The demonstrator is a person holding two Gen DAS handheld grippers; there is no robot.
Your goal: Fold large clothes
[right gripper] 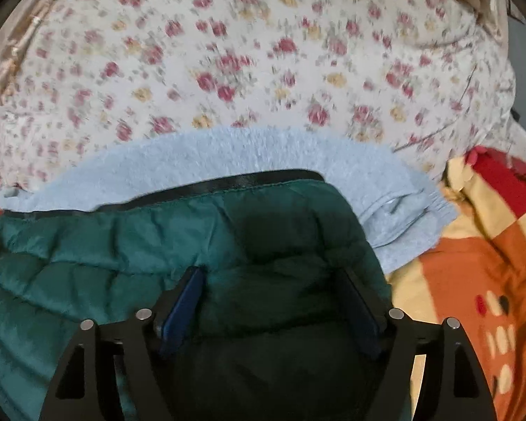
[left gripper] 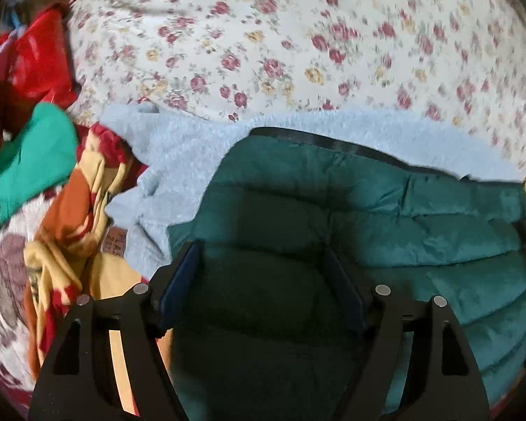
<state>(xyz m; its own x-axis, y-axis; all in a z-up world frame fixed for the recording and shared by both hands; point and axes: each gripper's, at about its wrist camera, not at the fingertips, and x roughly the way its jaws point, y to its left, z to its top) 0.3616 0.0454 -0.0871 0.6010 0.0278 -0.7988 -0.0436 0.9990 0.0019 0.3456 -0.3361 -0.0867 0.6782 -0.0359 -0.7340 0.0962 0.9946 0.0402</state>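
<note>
While both grippers point down over the green jacket (left gripper: 385, 217), I see my left gripper (left gripper: 263, 245) and right gripper (right gripper: 273, 273) spread wide, holding nothing. It lies on a grey fleece (right gripper: 207, 161) upon the floral bedcover (left gripper: 298, 35).

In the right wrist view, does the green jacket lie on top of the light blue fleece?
Yes, the green jacket covers the light blue fleece, which shows only beyond its black-trimmed edge.

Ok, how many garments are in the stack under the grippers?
2: a dark green quilted puffer jacket on top, a light blue fleece garment beneath it, edges showing. More may be hidden underneath.
</note>
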